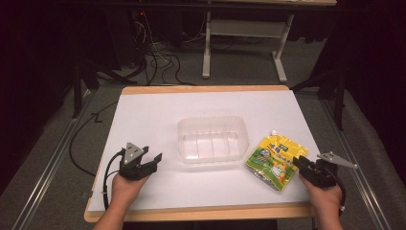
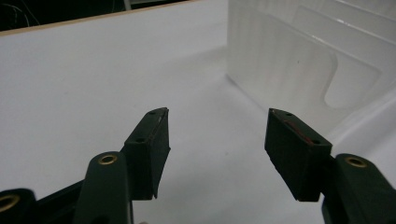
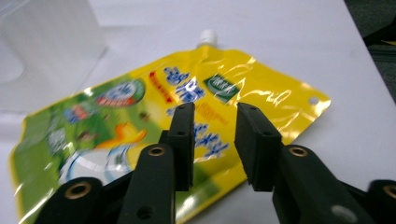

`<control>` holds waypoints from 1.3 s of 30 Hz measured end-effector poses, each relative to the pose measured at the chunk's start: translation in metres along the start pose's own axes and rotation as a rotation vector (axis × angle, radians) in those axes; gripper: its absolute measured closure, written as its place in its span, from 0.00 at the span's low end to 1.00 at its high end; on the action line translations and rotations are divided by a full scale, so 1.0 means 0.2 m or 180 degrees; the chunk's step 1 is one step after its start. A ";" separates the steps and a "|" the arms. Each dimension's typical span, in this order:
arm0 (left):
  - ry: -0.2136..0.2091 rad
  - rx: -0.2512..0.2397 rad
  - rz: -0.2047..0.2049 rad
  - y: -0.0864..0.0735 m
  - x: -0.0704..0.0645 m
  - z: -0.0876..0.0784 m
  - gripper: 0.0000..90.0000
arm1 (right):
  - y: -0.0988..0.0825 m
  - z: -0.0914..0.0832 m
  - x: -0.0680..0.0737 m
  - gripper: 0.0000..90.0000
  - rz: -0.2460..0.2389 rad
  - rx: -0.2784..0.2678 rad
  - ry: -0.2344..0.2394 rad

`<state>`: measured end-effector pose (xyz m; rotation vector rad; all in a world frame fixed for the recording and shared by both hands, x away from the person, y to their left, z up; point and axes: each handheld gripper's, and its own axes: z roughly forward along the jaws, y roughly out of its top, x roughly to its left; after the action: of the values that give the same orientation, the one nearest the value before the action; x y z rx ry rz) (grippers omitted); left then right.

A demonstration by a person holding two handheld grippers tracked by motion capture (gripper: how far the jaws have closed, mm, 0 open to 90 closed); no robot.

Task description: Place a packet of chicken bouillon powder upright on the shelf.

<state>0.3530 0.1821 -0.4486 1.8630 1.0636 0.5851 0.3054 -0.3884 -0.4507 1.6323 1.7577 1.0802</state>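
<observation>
A yellow spouted pouch (image 1: 275, 163) with green and blue print lies flat on the white table cover, right of a clear plastic container (image 1: 213, 139). My right gripper (image 1: 298, 162) is at the pouch's right edge. In the right gripper view its jaws (image 3: 215, 114) stand a little apart over the pouch (image 3: 140, 102) with nothing between them; the white spout cap (image 3: 208, 36) points away. My left gripper (image 1: 154, 162) rests left of the container, open and empty. In the left gripper view its jaws (image 2: 217, 126) stand wide, with the container's wall (image 2: 299, 60) ahead to the right.
The white sheet (image 1: 153, 110) covers a wooden table top whose edge (image 1: 201, 213) runs along the front. Beyond the table are a dark floor with cables (image 1: 158, 57) and a white desk frame (image 1: 244, 43).
</observation>
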 end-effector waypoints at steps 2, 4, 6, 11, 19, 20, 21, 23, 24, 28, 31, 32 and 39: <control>0.0038 -0.0004 -0.0056 -0.03 0.03 -0.05 0.45 | 0.04 0.05 -0.04 0.67 0.0064 -0.0046 -0.0004; 0.0048 -0.0001 -0.0068 -0.04 0.04 -0.07 0.44 | 0.05 0.07 -0.06 0.64 0.0086 -0.0062 -0.0007; 0.0081 0.0007 -0.0072 -0.06 0.05 -0.10 0.44 | 0.08 0.10 -0.09 0.60 0.0194 -0.0091 0.0012; 0.0141 0.0017 -0.0099 -0.09 0.07 -0.15 0.44 | 0.11 0.14 -0.17 0.51 0.0406 -0.0084 0.0018; 0.0162 0.0038 -0.0092 -0.11 0.08 -0.19 0.44 | 0.09 0.20 -0.32 0.44 0.0819 0.0055 0.0078; 0.0168 0.0036 -0.0089 -0.11 0.07 -0.19 0.44 | 0.09 0.21 -0.33 0.44 0.0887 0.0067 0.0099; 0.0167 0.0042 -0.0085 -0.11 0.07 -0.19 0.44 | 0.08 0.22 -0.34 0.47 0.0935 0.0073 0.0126; 0.0164 0.0042 -0.0086 -0.11 0.07 -0.19 0.44 | 0.07 0.23 -0.35 0.50 0.1016 0.0123 0.0176; 0.0164 0.0041 -0.0085 -0.11 0.07 -0.19 0.44 | 0.07 0.24 -0.36 0.50 0.1006 0.0131 0.0196; 0.0144 0.0079 -0.0064 -0.12 0.07 -0.19 0.44 | 0.07 0.25 -0.37 0.55 0.1074 0.0204 0.0257; 0.0130 0.0084 -0.0074 -0.12 0.07 -0.18 0.44 | 0.07 0.25 -0.36 0.60 0.1066 0.0211 0.0295; 0.0128 0.0084 -0.0073 -0.12 0.07 -0.18 0.44 | 0.06 0.24 -0.36 0.63 0.1098 0.0176 0.0351; 0.0103 0.0109 -0.0099 -0.11 0.07 -0.16 0.44 | 0.07 0.18 -0.30 0.74 0.0926 -0.0070 0.0658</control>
<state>0.3268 0.2132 -0.4532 1.8688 1.1284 0.5839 0.3521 -0.4389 -0.4685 1.8603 1.6578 1.4411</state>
